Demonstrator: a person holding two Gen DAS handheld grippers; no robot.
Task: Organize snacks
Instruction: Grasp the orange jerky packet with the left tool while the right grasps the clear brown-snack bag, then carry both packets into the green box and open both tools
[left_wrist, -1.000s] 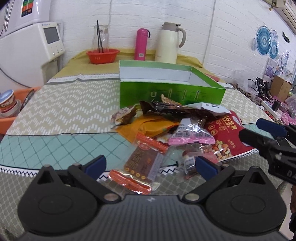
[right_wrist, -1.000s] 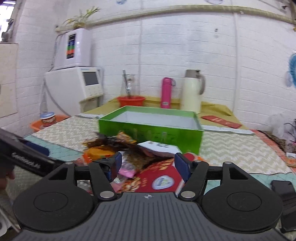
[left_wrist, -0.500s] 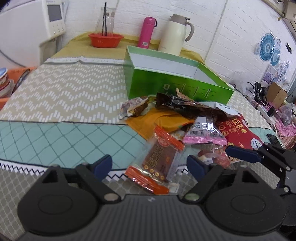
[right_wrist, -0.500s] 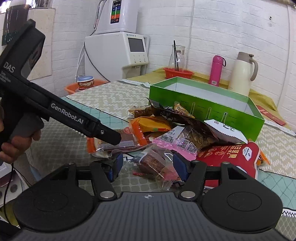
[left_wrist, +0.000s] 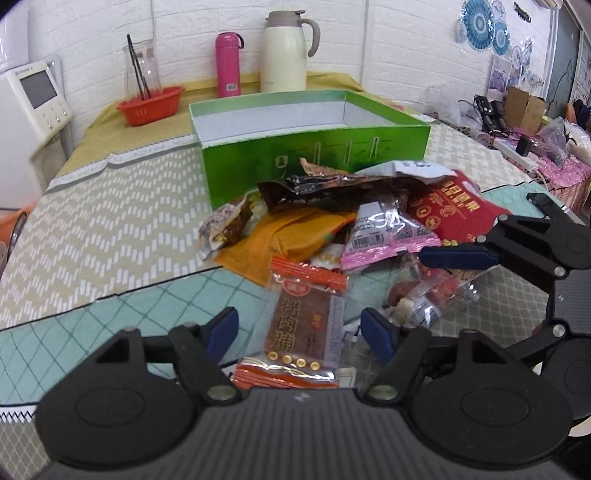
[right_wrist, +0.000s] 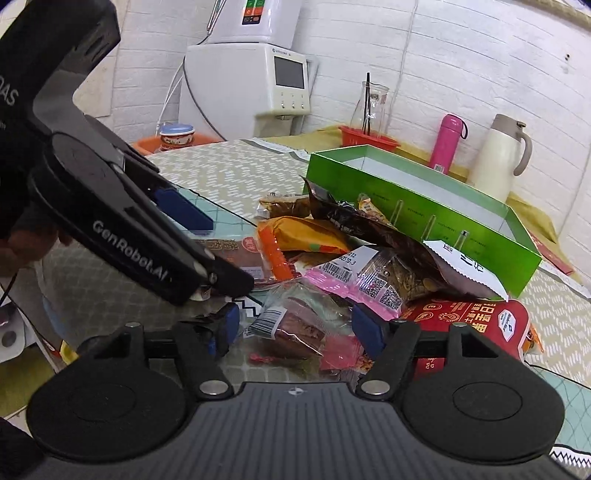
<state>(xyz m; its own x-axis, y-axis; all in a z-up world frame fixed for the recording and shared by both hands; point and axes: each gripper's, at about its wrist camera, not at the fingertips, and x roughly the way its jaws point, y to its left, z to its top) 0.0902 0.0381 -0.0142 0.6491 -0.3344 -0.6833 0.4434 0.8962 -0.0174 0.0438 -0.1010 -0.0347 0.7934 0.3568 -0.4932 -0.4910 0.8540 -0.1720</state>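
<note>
Box (left_wrist: 314, 162) green, open; snacks (left_wrist: 332, 236) piled outside.

Left gripper (left_wrist: 302, 334): matte black body, ribbed grey-black top plate, two round black discs, silver rivets at the linkage pivots, blue pads (left_wrist: 221, 328) on the fingers; white lettering "GenRobot.AI" along its side in the right wrist view.
Right gripper (right_wrist: 291, 330): same black build, blue pads (right_wrist: 365, 334), silver rivets, small compass-like mark on the ribbed plate.
</note>
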